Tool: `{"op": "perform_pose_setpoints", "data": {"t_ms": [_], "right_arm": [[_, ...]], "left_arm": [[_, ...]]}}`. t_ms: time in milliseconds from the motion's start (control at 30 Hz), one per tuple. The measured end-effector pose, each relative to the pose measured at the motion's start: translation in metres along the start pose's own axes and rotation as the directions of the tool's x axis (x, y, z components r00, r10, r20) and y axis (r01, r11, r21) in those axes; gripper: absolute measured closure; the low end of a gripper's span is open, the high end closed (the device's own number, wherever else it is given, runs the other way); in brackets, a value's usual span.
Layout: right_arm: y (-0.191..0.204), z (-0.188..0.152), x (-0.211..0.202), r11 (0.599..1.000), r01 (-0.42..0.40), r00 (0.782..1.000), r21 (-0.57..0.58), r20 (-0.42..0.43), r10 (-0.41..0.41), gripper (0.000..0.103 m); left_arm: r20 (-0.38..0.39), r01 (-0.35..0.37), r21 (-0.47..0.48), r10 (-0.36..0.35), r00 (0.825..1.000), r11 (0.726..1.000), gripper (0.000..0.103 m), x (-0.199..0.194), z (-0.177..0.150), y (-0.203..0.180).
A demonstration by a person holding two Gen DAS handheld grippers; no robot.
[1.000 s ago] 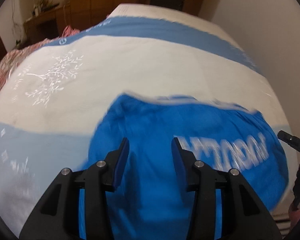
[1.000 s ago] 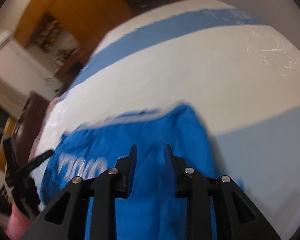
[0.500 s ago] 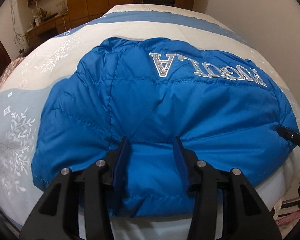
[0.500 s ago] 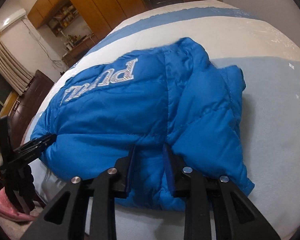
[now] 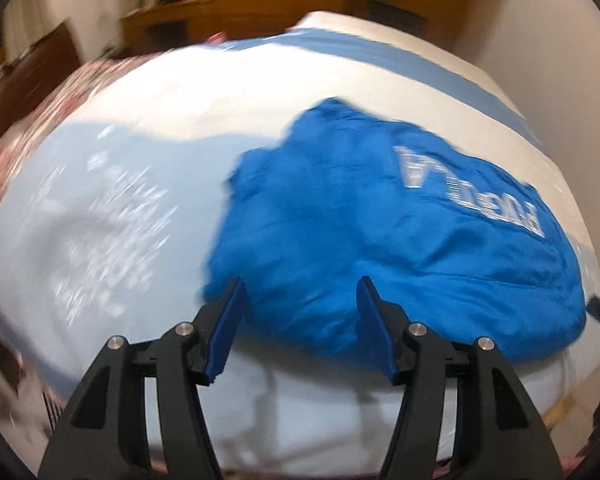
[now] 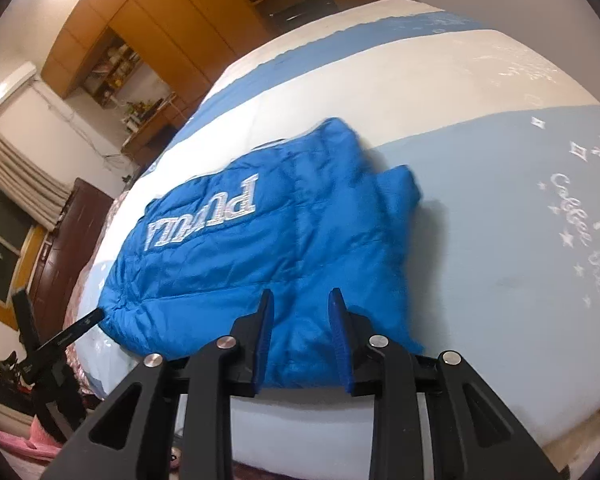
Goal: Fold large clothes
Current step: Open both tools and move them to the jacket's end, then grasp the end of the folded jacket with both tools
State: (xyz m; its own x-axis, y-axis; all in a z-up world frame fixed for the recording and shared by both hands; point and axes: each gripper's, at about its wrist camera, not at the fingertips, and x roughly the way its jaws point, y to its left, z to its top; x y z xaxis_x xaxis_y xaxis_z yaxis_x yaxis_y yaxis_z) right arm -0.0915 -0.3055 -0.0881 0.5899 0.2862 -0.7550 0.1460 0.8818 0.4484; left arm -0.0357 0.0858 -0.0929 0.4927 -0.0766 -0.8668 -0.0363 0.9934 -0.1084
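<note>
Left wrist view: the blue quilted puffer jacket (image 5: 380,248) lies folded on the bed (image 5: 100,216), long axis running right, silver lettering inverted. The left claw (image 5: 300,324), angled steeply down, has just been opening; its pads stand clear of the hem.

Right wrist view: the right claw (image 6: 300,336), tilted down, stands narrowly parted with the jacket's near hem (image 6: 300,344) between its pads; grip unclear.

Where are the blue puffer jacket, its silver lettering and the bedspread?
blue puffer jacket (image 6: 228,292): right wrist view, quilted back panel.
silver lettering (image 6: 204,218): right wrist view, middle letters.
bedspread (image 6: 500,200): right wrist view, bare pale-blue band.
</note>
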Motion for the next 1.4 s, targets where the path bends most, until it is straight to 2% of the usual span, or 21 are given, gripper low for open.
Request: {"op": "perform_pose_setpoints", "data": {"t_ms": [33, 133, 167, 233, 333, 467, 633, 700, 767, 800, 933, 1167, 1267, 1333, 1400], "right_arm": [[-0.002, 0.000, -0.001, 1.000, 0.021, 1.000, -0.008, 0.003, -0.021, 0.074], [-0.005, 0.000, 0.000, 1.000, -0.017, 1.000, -0.017, -0.009, 0.017, 0.074], [-0.004, -0.001, 0.002, 0.999, -0.003, 1.000, -0.032, -0.020, 0.002, 0.074], [-0.002, -0.003, 0.009, 0.997, 0.047, 0.998, -0.062, -0.036, -0.049, 0.074], [-0.008, -0.006, 0.018, 0.995, 0.070, 0.995, -0.071, -0.071, -0.075, 0.075], [-0.013, -0.010, 0.032, 0.992, 0.089, 0.990, -0.084, -0.102, -0.098, 0.079], [-0.016, -0.010, 0.040, 0.991, 0.097, 0.986, -0.096, -0.123, -0.109, 0.080], [-0.016, -0.010, 0.041, 0.991, 0.099, 0.985, -0.094, -0.129, -0.111, 0.080], [-0.017, -0.009, 0.041, 0.992, 0.092, 0.986, -0.082, -0.134, -0.102, 0.081], [-0.017, -0.009, 0.041, 0.993, 0.091, 0.986, -0.079, -0.136, -0.101, 0.081], [-0.018, -0.008, 0.042, 0.993, 0.090, 0.985, -0.079, -0.139, -0.100, 0.082], [-0.021, -0.005, 0.042, 0.994, 0.083, 0.985, -0.071, -0.148, -0.093, 0.082], [-0.020, -0.004, 0.043, 0.993, 0.090, 0.983, -0.073, -0.154, -0.101, 0.082], [-0.019, -0.003, 0.043, 0.993, 0.097, 0.982, -0.074, -0.158, -0.108, 0.082], [-0.019, -0.002, 0.043, 0.993, 0.099, 0.981, -0.068, -0.162, -0.109, 0.082]], "left_arm": [[-0.015, -0.009, -0.042, 0.009, 1.000, 0.999, 0.044, 0.000, -0.002, 0.009], [-0.037, -0.007, -0.135, 0.002, 0.999, 0.991, 0.039, 0.000, -0.009, 0.030], [-0.043, -0.005, -0.166, -0.003, 0.999, 0.986, 0.039, 0.001, -0.013, 0.036], [-0.064, 0.015, -0.206, -0.029, 0.998, 0.978, 0.035, 0.005, -0.019, 0.041], [-0.081, 0.047, -0.256, -0.070, 0.994, 0.965, 0.033, 0.010, -0.030, 0.044], [-0.075, 0.101, -0.340, -0.134, 0.988, 0.935, 0.031, 0.022, -0.033, 0.051], [-0.024, 0.143, -0.392, -0.166, 0.986, 0.909, 0.030, 0.026, -0.030, 0.057], [0.002, 0.175, -0.430, -0.193, 0.981, 0.885, 0.030, 0.024, -0.026, 0.064], [0.028, 0.231, -0.465, -0.247, 0.969, 0.854, 0.030, 0.020, -0.023, 0.068], [0.034, 0.242, -0.471, -0.256, 0.966, 0.848, 0.030, 0.019, -0.022, 0.068], [0.006, 0.233, -0.477, -0.263, 0.965, 0.848, 0.030, 0.032, -0.015, 0.067], [-0.012, 0.252, -0.508, -0.299, 0.954, 0.824, 0.024, 0.067, -0.002, 0.074], [-0.003, 0.276, -0.505, -0.322, 0.947, 0.818, 0.038, 0.076, 0.003, 0.075], [0.011, 0.291, -0.510, -0.333, 0.943, 0.809, 0.055, 0.074, 0.002, 0.073], [0.028, 0.300, -0.505, -0.332, 0.943, 0.809, 0.061, 0.067, -0.001, 0.070]]}}
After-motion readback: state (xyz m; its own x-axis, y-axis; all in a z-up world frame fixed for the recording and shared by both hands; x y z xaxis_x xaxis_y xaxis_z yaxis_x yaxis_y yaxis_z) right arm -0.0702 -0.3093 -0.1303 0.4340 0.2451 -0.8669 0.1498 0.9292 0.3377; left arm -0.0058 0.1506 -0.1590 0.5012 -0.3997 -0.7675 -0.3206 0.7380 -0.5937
